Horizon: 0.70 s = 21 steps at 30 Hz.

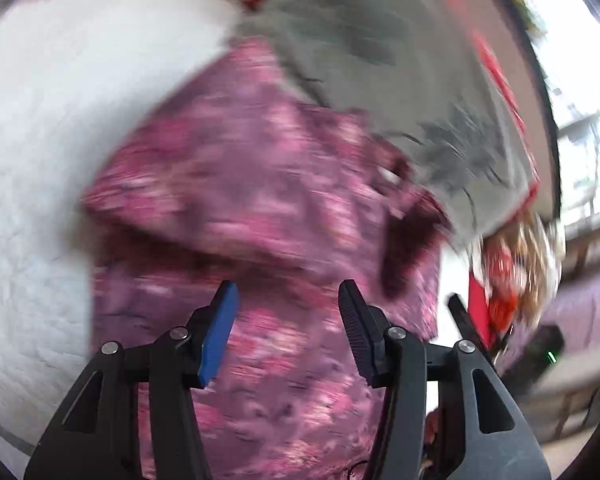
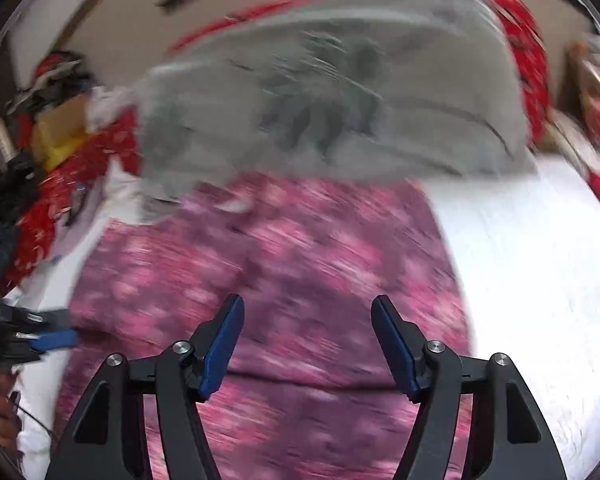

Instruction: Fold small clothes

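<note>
Hanging wide apart, the left tongs (image 1: pixel 288 292), holding nothing, just over the pink flowery cloth (image 1: pixel 260 200). Hanging wide apart too, the right tongs (image 2: pixel 308 306), holding nothing, over the same pink flowery cloth (image 2: pixel 280 264). Lying spread on the white bed cover (image 1: pixel 40 160), the pink cloth, with a fold running across it near the tongs. Lying past its far edge and lapping over it, a grey cloth (image 2: pixel 340 92) with dark marks. Piling up beyond that, red patterned fabric (image 2: pixel 528 60). Looking blurry, both views
</note>
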Each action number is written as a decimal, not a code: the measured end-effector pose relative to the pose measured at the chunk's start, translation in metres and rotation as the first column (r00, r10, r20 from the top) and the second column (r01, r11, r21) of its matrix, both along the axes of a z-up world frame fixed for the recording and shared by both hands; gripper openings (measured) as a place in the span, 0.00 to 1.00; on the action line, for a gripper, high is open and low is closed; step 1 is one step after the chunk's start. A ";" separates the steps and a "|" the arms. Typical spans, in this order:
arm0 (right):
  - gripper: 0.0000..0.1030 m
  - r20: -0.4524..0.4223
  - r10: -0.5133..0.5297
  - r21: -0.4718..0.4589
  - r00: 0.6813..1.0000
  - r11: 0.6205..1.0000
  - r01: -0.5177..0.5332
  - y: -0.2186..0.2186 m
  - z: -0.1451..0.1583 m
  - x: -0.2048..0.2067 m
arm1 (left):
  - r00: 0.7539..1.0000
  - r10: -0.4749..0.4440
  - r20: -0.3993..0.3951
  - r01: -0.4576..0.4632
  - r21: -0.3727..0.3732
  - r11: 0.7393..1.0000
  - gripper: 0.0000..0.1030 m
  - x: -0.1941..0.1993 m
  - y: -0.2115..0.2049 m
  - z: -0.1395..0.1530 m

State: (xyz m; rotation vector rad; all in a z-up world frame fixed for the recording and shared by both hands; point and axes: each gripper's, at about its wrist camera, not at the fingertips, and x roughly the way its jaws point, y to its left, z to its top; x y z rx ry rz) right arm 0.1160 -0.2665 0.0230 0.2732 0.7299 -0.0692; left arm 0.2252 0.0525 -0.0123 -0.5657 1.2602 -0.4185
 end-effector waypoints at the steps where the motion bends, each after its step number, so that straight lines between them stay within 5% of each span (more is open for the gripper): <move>1: 0.77 0.008 0.025 -0.031 1.000 0.999 -0.025 0.013 0.004 0.006 | 0.999 0.021 -0.028 -0.022 -0.019 1.000 0.49 0.003 0.006 -0.009; 4: 0.79 -0.026 0.087 -0.161 0.996 0.983 -0.090 0.057 0.002 0.034 | 0.996 0.060 -0.070 -0.064 -0.053 0.997 0.49 0.006 0.016 -0.025; 8: 0.74 -0.114 0.036 -0.248 0.993 0.967 -0.063 0.078 -0.014 0.073 | 0.994 0.075 -0.085 -0.082 -0.080 0.993 0.49 0.006 0.017 -0.028; 9: 0.58 -0.119 0.020 -0.251 0.993 0.967 -0.050 0.075 -0.015 0.077 | 0.994 0.073 -0.081 -0.081 -0.087 0.993 0.49 0.005 0.017 -0.027; 10: 0.27 -0.125 0.020 -0.211 0.992 0.976 -0.046 0.067 -0.015 0.080 | 0.994 0.072 -0.077 -0.079 -0.090 0.993 0.49 0.005 0.019 -0.026; 11: 0.13 -0.129 0.020 -0.164 0.991 0.986 -0.042 0.058 -0.013 0.080 | 0.994 0.073 -0.075 -0.080 -0.090 0.993 0.49 0.008 0.016 -0.026; 16: 0.09 -0.065 -0.109 0.101 0.992 0.988 0.115 -0.021 -0.002 0.048 | 0.992 0.089 -0.092 -0.099 -0.116 0.988 0.49 0.010 0.023 -0.033; 21: 0.14 -0.228 -0.193 0.251 0.954 0.935 0.250 -0.085 -0.042 0.018 | 0.992 0.082 -0.092 -0.092 -0.114 0.989 0.49 0.005 0.019 -0.032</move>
